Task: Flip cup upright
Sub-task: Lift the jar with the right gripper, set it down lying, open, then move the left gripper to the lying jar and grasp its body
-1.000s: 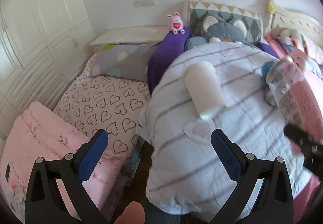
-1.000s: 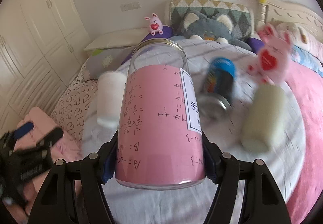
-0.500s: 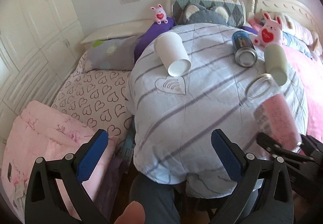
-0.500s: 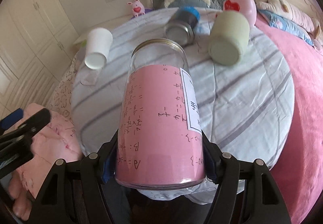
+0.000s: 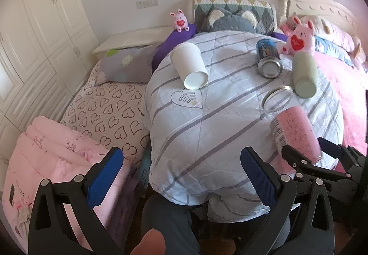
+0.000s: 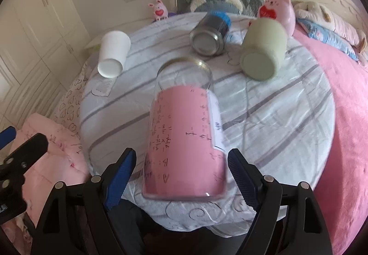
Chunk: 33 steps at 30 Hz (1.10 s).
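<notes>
Glass jar with pink paper lies on its side at the round bench near edge, between the right hand-held gripper's spread, non-touching fingers; left hand-held gripper hangs open, empty.

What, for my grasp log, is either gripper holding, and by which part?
Nothing. The right gripper is open around the glass jar, untouched; left gripper empty.

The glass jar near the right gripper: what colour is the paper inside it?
Pink, with handwritten sums; clearest in the right wrist view on the glass jar.
</notes>
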Each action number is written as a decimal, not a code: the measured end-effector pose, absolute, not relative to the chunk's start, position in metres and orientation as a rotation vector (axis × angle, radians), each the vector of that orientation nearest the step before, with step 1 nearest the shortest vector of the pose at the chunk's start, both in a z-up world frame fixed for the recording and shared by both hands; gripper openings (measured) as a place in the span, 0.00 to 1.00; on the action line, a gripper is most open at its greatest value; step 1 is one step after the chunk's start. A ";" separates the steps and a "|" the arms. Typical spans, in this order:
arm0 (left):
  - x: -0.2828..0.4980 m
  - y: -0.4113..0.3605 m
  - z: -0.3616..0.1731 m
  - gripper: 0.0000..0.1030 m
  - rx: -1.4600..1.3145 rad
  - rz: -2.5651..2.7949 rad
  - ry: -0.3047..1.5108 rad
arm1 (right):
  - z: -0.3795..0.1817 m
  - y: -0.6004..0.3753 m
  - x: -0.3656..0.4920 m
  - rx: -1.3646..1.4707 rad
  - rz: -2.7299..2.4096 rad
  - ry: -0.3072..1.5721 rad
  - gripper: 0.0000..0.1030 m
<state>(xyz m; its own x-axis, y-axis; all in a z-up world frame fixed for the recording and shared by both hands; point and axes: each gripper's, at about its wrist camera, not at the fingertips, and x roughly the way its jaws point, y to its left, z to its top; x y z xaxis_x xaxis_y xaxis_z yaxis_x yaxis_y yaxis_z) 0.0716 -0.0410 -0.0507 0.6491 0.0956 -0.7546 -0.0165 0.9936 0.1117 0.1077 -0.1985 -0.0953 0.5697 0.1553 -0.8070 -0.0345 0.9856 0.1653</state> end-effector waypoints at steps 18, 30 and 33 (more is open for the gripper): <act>0.005 -0.081 -0.010 1.00 0.092 0.042 0.761 | -0.009 -0.259 0.018 0.148 -0.006 0.717 0.81; -0.027 -0.102 -0.005 1.00 0.102 0.056 0.752 | -0.007 -0.288 -0.014 0.178 -0.011 0.690 0.81; -0.030 -0.103 -0.003 1.00 0.106 0.053 0.750 | -0.006 -0.293 -0.017 0.184 -0.010 0.681 0.81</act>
